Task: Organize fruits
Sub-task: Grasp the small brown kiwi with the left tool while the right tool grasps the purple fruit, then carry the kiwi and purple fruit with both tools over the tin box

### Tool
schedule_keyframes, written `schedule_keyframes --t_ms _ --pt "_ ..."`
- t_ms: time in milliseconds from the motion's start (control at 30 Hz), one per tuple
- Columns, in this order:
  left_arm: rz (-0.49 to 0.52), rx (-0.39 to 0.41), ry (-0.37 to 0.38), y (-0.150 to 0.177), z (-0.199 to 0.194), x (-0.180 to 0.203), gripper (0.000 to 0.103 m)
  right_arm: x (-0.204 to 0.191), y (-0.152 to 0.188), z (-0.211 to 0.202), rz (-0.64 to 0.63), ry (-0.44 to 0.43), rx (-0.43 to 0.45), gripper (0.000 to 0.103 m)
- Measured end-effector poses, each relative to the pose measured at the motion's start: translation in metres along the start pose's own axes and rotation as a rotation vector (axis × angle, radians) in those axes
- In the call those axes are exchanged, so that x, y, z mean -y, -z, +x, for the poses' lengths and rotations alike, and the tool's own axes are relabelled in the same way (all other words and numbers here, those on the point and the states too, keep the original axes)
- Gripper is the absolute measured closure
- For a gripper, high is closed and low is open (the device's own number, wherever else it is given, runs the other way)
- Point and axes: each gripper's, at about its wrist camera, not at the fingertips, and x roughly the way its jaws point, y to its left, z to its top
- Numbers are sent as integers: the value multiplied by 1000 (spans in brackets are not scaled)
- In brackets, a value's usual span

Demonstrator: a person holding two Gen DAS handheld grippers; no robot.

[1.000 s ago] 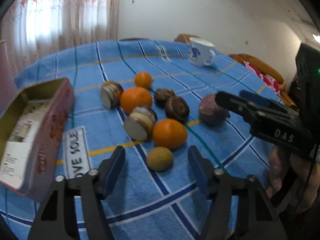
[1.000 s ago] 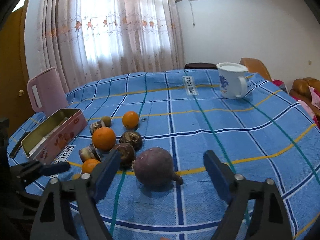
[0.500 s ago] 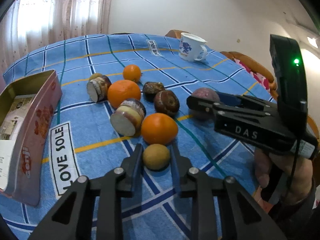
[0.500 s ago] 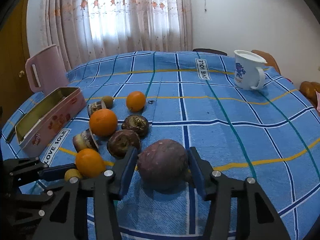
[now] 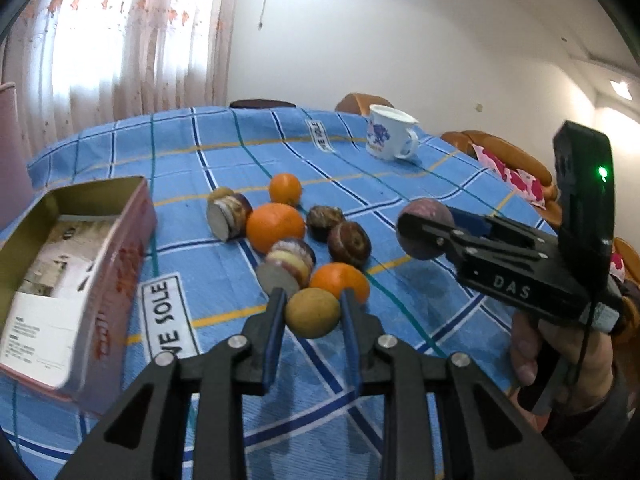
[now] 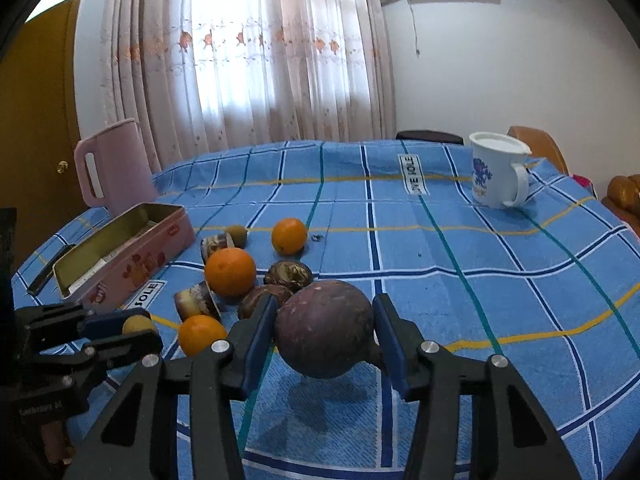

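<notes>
Fruits are scattered in a loose cluster on the blue checked cloth [image 6: 440, 320], and two of them are already gripped. A small tan fruit [image 5: 312, 313] is clamped between the pads of the left gripper [image 5: 312, 314], at 6 o'clock of the cluster in the left view; it appears to be raised just clear of the cloth, though contact underneath cannot be ruled out. The purple fruit [image 6: 324, 328] is pinched at its widest part by the right gripper [image 6: 325, 330] — a shadow on the cloth beneath it suggests it is lifted. Each fruit is held across its middle, presumably so that a round body does not roll out of flat pads.

Three oranges [image 5: 275, 227], two dark brown fruits [image 5: 349, 245] and two cut halves [image 5: 285, 266] are left on the cloth. An open pink tin [image 5: 132, 240] lies at 9 o'clock of the cluster, with papers inside; it is judged the likely destination, being the only container near. A mug [image 6: 498, 176] stands well apart at 1 o'clock and a pink jug [image 6: 114, 168] behind the tin.

Sorting is judged barely begun — no fruit is seen in the tin.
</notes>
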Motion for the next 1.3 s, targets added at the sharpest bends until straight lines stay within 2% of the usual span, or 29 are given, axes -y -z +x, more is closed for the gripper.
schedule_keyframes --t_ms 400,933,1300 --pt "-4 80 -80 -7 -12 -10 75 0 1 -12 -10 -16 78 52" --pt "18 158 -150 -10 -24 -15 75 -11 3 -20 -42 -39 135 52" --pt "36 193 -190 -14 -34 -19 75 -27 -12 -29 -72 -66 180 52"
